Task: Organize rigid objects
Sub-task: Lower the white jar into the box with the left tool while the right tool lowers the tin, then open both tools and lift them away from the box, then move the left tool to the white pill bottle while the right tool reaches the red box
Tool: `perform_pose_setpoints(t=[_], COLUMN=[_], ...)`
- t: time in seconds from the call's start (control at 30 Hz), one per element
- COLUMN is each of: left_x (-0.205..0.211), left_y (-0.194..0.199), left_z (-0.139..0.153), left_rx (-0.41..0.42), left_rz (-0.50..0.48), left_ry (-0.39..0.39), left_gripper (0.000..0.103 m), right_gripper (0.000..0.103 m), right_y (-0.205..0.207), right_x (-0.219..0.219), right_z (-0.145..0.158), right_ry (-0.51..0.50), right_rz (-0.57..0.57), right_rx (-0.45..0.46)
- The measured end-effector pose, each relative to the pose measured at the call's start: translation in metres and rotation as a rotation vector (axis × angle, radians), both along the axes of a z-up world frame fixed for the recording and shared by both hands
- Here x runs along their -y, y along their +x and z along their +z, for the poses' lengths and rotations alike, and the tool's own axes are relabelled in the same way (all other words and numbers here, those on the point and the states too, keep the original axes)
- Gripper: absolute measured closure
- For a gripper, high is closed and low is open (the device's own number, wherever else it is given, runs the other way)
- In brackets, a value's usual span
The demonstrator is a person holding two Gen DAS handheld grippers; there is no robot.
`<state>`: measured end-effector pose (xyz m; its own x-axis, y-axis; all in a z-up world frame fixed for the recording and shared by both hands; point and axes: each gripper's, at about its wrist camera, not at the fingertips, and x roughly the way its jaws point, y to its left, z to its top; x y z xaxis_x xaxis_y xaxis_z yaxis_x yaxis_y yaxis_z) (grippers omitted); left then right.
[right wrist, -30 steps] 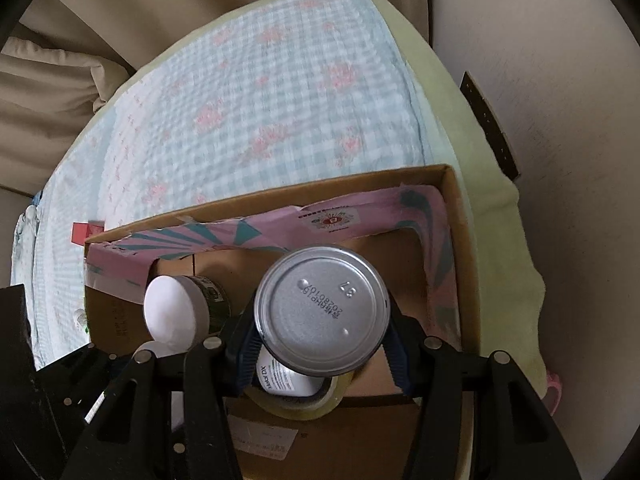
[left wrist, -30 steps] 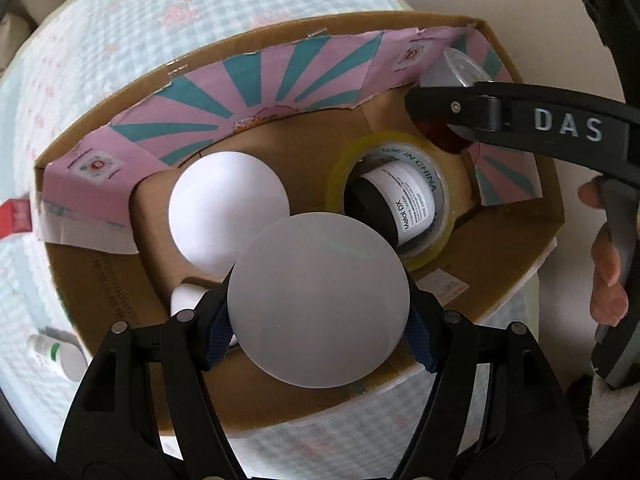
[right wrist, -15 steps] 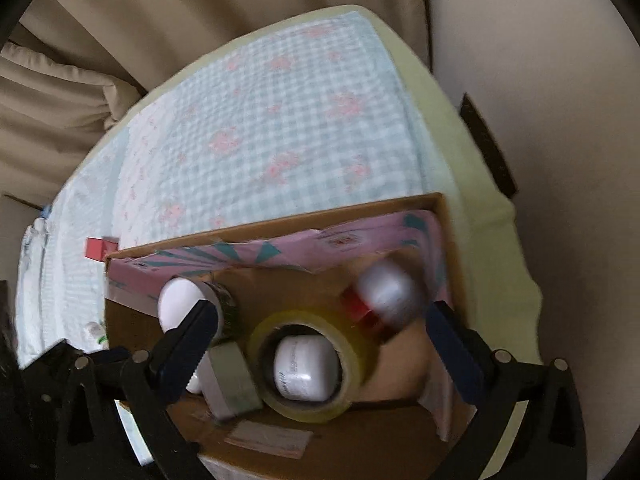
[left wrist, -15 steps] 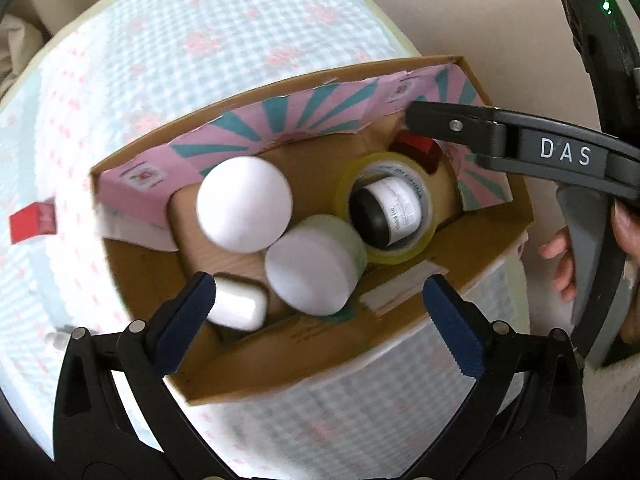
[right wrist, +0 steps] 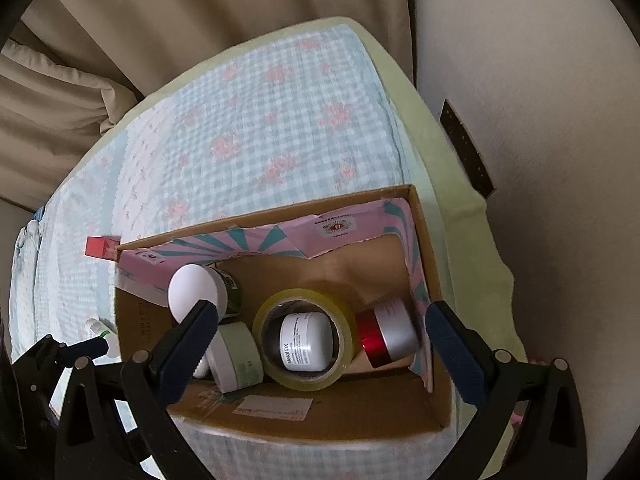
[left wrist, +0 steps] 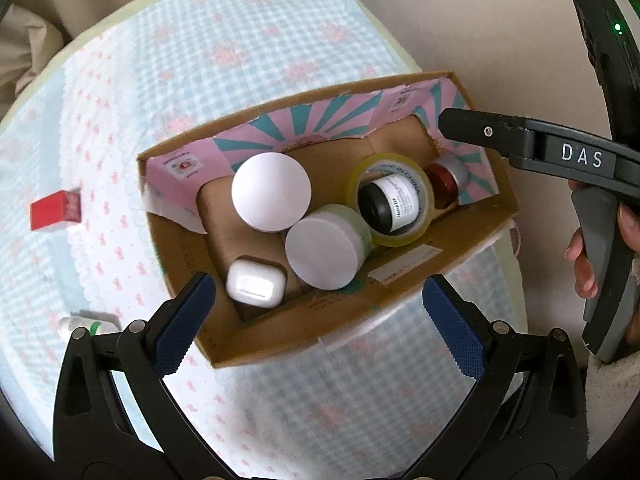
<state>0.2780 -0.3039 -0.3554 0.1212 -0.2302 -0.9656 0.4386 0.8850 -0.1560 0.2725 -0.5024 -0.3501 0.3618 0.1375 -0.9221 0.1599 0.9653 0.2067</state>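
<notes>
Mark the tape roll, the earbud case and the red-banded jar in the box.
tape roll [left wrist: 424, 178]: left wrist view, on its yellow rim.
earbud case [left wrist: 255, 284]: left wrist view, on its white lid.
red-banded jar [right wrist: 390, 332]: right wrist view, on its side wall.

A small tube [left wrist: 90, 326], perhaps ointment, is half hidden behind the left gripper [left wrist: 316, 320].

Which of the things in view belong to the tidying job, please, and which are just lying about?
Part of the job: cardboard box, tape roll, white-lidded jar, green jar, white case, red-banded jar, red box, small tube.

Lying about: checked cloth, beige cushions.
</notes>
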Motion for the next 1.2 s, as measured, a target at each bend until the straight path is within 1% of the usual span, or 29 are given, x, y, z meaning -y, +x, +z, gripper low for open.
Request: perform_pose_setpoints(t=[0.17,0.4,0.5,0.57,0.73,0.83,0.9,0.97,1.07,1.2], left_x=[-0.016,-0.047,-0.072,-0.086,-0.129,-0.159,-0.180,-0.204,-0.234,-0.264], left_y=[-0.015,-0.040,-0.054,-0.062,-0.080,-0.091,-0.094,-0.095,-0.095,-0.095], left_z=[0.030,0.077,0.100,0.111,0.135,0.150,0.157,0.162,0.163,0.154], left_rx=[0.039,0.109,0.146,0.163,0.195,0.232,0.248,0.248,0.249,0.242], left_rz=[0.015,0.055,0.081,0.101,0.164,0.226,0.278,0.342,0.438,0.557], left_ry=[-0.019,-0.041,-0.056,-0.063,-0.081,-0.062,-0.066,-0.086,-0.096,-0.090], left_gripper=[0.000,0.000,0.000,0.000,0.000,0.000,0.000,0.000,0.000,0.000], right_gripper=[0.000,0.000,0.000,0.000,0.000,0.000,0.000,0.000,0.000,0.000], right_y=[-0.013,-0.044,-0.058,-0.068,-0.085,-0.093,-0.094,-0.092,-0.085,-0.072], right_x=[-0.011,-0.037,-0.052,-0.068,-0.104,-0.124,-0.141,-0.158,-0.184,-0.216], right_z=[0.024,0.071,0.091,0.106,0.129,0.143,0.154,0.161,0.169,0.170], right_ry=[-0.027,-0.043,-0.064,-0.084,-0.134,-0.109,-0.101,-0.115,-0.116,-0.133], right_rz=[0.011,0.018,0.027,0.046,0.085,0.094,0.117,0.150,0.209,0.305], right_rx=[-0.001,0.056,0.080,0.095,0.114,0.125,0.145,0.158,0.177,0.185])
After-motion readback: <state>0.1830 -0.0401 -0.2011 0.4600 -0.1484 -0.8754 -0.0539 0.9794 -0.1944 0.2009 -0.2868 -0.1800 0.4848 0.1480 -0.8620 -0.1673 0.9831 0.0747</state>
